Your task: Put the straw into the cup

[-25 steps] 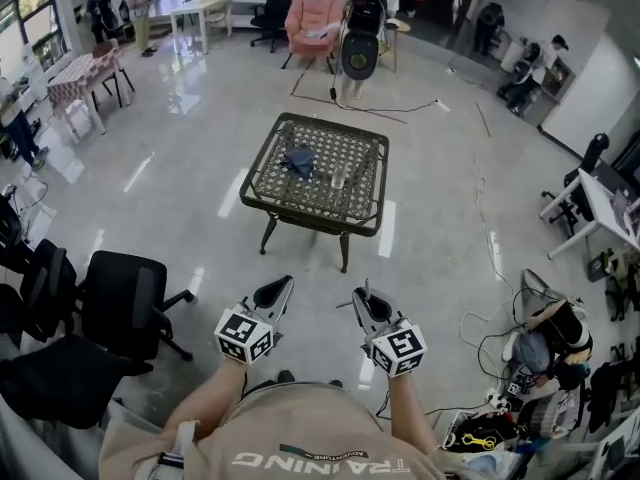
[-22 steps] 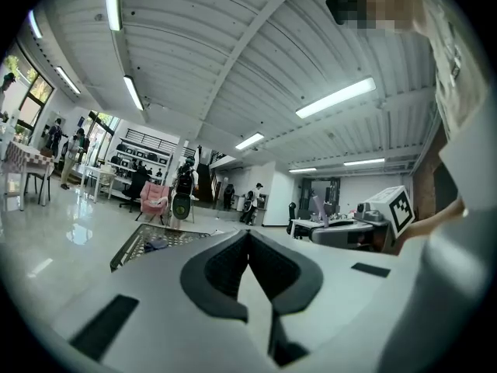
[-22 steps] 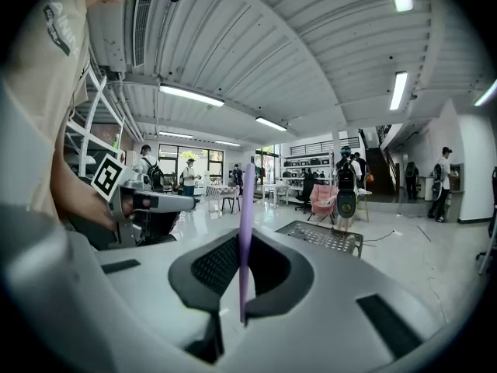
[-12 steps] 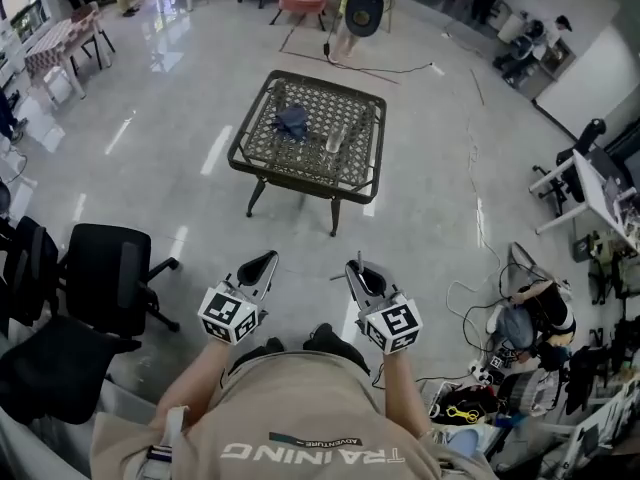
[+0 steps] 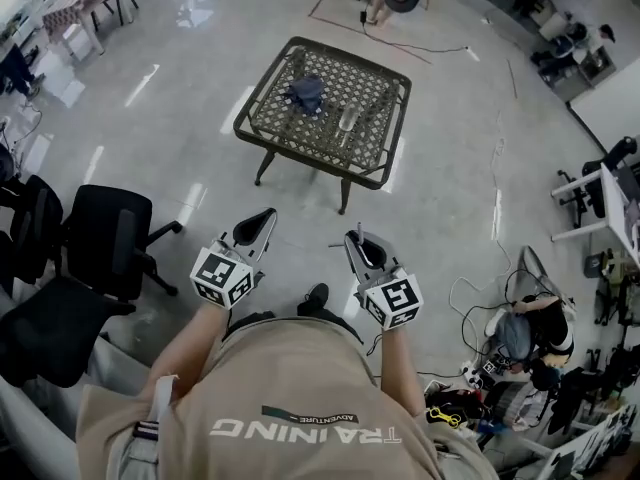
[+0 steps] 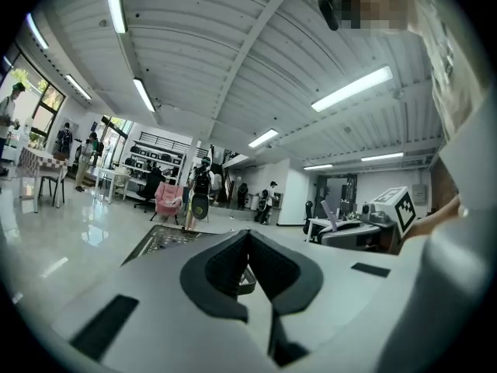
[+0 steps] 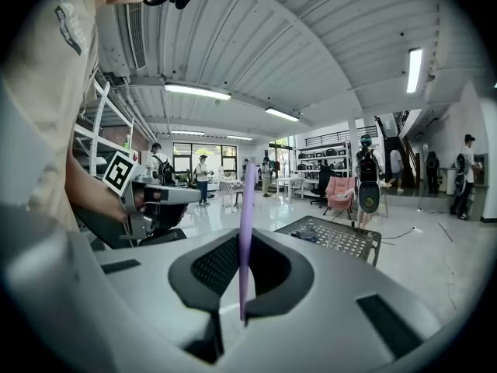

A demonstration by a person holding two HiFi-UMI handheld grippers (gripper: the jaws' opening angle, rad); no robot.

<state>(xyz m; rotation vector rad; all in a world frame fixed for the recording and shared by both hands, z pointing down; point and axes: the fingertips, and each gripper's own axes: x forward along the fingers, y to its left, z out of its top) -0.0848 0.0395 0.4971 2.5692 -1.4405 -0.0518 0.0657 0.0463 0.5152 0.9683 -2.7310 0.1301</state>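
A dark lattice table (image 5: 308, 160) stands ahead on the shiny floor, well beyond both grippers. On it are a clear cup (image 5: 347, 121) and, left of the cup, a crumpled blue cloth (image 5: 305, 90). My right gripper (image 5: 358, 243) is shut on a thin purple straw (image 7: 245, 231), which stands upright between the pads. My left gripper (image 5: 255, 226) is held level beside it, jaws together with nothing in them. In the right gripper view the table (image 7: 334, 238) lies ahead to the right; in the left gripper view the table (image 6: 163, 239) shows just above the jaws.
Black office chairs (image 5: 110, 258) stand close on the left. Cables, bags and gear (image 5: 520, 328) litter the floor on the right. Open floor lies between me and the table. My shoe (image 5: 315, 296) shows below the grippers.
The table has come a little nearer and shifted right in the head view as the person walks toward it. Both grippers moved forward together. The straw stays gripped.
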